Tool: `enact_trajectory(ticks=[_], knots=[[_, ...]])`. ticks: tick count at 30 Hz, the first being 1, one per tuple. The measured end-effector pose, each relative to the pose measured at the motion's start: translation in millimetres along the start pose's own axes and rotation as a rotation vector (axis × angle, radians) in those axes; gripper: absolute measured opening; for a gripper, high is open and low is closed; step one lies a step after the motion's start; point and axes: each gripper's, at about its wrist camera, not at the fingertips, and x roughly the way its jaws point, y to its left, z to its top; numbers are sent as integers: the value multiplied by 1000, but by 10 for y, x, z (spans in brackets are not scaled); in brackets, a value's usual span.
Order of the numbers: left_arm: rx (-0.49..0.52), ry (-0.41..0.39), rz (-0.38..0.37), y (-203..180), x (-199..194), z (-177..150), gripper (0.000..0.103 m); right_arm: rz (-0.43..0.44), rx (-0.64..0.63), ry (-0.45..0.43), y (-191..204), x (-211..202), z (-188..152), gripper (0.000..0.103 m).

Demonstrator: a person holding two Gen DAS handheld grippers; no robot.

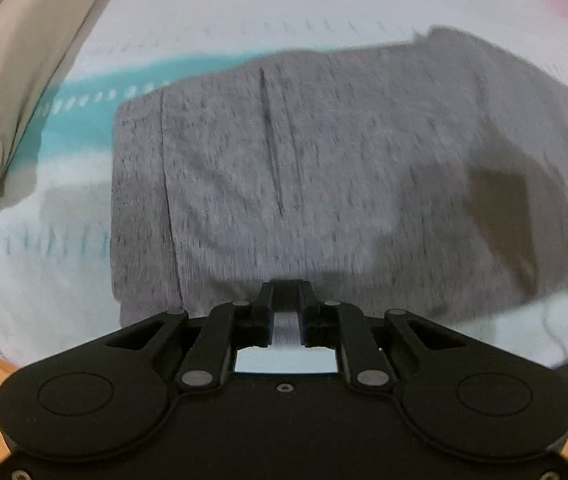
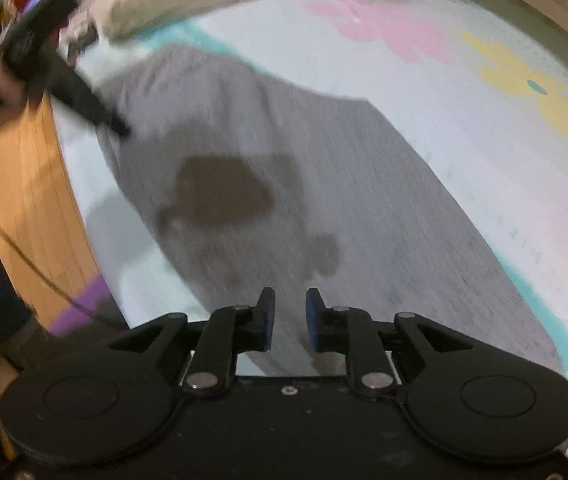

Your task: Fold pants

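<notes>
The grey pants (image 1: 323, 168) were seen lying flat on a pale printed bedsheet (image 1: 244, 12) with teal, pink and yellow patches, near the wooden edge of the bed (image 2: 24, 200). A beige pillow (image 1: 12, 80) was noted at the sheet's far left, apart from the cloth.

The left gripper (image 1: 286, 304) was held steeply down over the near hem of the pants. Its jaws stood narrowly apart; something pale showed in the gap, but whether cloth was pinched could not be told from the blurred left wrist view. The right gripper (image 2: 289, 312) was seen released, blue pads parted, nothing between them, hovering above the grey cloth. In the right wrist view the left gripper was also visible at upper left, tip close to the pants' edge; contact could not be confirmed.

The step was judged to be a re-grasp for the next fold. For it to be done well, both layers at the hem should be caught together, the two grips placed well apart along one edge, and the edge carried over level so no diagonal crease is made.

The pants looked already doubled into a broad block: heathered grey knit, a stitched band along the left side, one vertical seam or crease near the middle. Dark patches on the cloth were taken for gripper shadows, not stains. The surface looked soft, limp, likely to slip.
</notes>
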Motion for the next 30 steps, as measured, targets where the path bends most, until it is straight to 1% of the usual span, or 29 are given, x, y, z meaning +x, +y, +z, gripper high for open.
enact_trajectory(ticks=[1,3,4,7,10,11,13,14,16,18,19,20,21,22,23,24,25,26,28,29,30], knots=[[-11,27,-22,7,6,-37,16,11,27,-13,-9,40,57,23],[-16,85,-82,-14,46,-85,17,27,78,-37,-17,177,156,24],[-16,78,-95,-32,18,-101,17,29,93,-40,-16,287,197,24],[-1,-41,-114,-100,-229,-70,17,14,82,3,58,568,193,24],[-61,-176,-179,-115,-493,92,19,35,42,103,154,743,67,26],[-85,-206,-184,-131,-534,173,20,31,18,89,206,740,21,26],[-112,-262,-162,-224,-552,372,20,10,-63,83,319,714,-7,26],[-103,-294,-152,-274,-534,479,20,10,-74,85,343,704,-3,26],[-101,-361,-122,-333,-455,690,21,24,-27,98,311,714,4,26],[-114,-402,-101,-404,-322,848,21,36,13,102,269,718,14,26],[-119,-401,-100,-410,-268,905,22,39,19,103,264,720,17,26],[-125,-381,-99,-430,-170,920,23,41,22,105,268,709,24,26],[-128,-341,-99,-448,-89,913,23,44,23,107,261,713,43,26],[-129,-282,-97,-425,32,882,23,49,25,111,248,709,43,26],[-133,-207,-91,-417,160,851,22,58,27,118,230,701,51,26],[-136,-153,-88,-417,233,796,21,72,26,129,200,668,88,26],[-129,-176,-93,-421,246,700,22,88,30,132,166,642,130,26],[-96,-216,-74,-462,213,591,22,105,47,117,111,586,196,26],[-20,-215,-25,-586,154,448,22,118,95,68,-27,473,335,26],[-8,-209,-7,-627,124,382,22,116,125,35,-110,416,432,26],[-13,-196,-11,-645,106,324,22,107,158,-2,-202,369,534,26]])
